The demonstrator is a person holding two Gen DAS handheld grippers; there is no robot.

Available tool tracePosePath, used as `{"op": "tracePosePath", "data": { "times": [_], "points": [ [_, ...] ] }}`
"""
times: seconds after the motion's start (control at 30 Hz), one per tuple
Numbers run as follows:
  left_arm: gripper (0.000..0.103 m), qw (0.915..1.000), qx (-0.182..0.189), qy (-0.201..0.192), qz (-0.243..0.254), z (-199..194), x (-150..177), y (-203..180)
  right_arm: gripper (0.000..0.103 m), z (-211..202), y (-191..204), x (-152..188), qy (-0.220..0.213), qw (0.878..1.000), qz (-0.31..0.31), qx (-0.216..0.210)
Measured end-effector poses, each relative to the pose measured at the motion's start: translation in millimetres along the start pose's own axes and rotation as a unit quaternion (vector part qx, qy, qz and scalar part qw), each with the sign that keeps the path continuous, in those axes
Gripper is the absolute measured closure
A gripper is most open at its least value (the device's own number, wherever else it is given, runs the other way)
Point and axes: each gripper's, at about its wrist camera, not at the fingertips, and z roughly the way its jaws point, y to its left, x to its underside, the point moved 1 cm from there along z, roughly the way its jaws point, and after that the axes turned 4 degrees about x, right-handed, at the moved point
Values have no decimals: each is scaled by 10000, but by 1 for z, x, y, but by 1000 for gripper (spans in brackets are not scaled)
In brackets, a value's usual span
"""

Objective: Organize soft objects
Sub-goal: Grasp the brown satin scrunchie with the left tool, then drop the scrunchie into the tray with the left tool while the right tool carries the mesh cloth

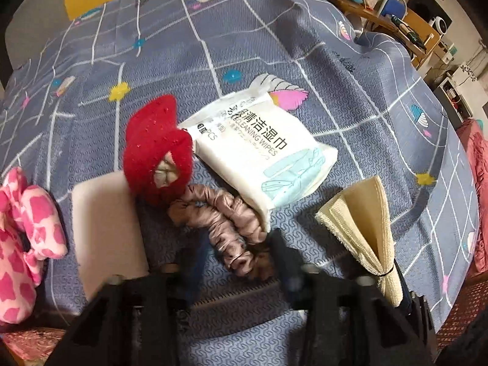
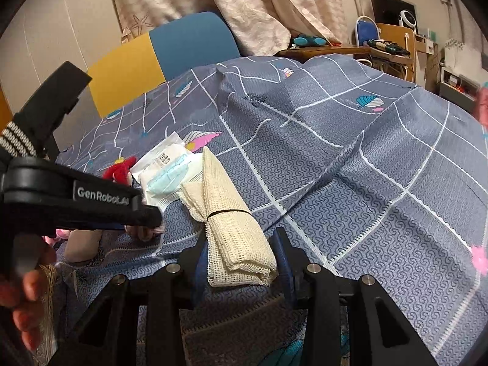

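In the left wrist view my left gripper [image 1: 235,250] stands open around the near end of a dusty-pink satin scrunchie [image 1: 225,228] on the blue-grey bedspread [image 1: 274,45]. A red knitted item [image 1: 158,149], a white wet-wipes pack [image 1: 259,140], a white foam block [image 1: 106,222] and a pink spotted plush [image 1: 24,238] lie around it. My right gripper [image 2: 241,253] is shut on a cream mesh cloth roll [image 2: 231,228] tied with a black band; the roll also shows in the left wrist view [image 1: 363,222].
The left gripper's body [image 2: 76,195] and the hand holding it fill the left of the right wrist view. A yellow and blue headboard [image 2: 158,61] stands behind the bed. A wooden desk [image 2: 335,50] with clutter is at the far right. A red patterned blanket [image 1: 479,189] edges the bed.
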Motion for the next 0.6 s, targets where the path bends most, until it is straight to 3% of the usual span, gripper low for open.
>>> {"op": "tracePosePath", "data": {
  "times": [0.13, 0.27, 0.47, 0.6],
  "points": [
    [90, 9999, 102, 5, 22, -9, 4, 1, 62, 0, 0, 1, -7, 10000, 1, 3],
    [91, 9994, 272, -144, -129, -27, 9, 5, 62, -1, 0, 1, -7, 10000, -1, 10],
    [91, 9952, 807, -431, -340, -67, 27, 5, 62, 0, 1, 1, -3, 10000, -34, 68],
    [91, 9908, 1086, -773, -239, -103, 39, 5, 62, 1, 4, 0, 5, 9998, -113, 165]
  ]
}}
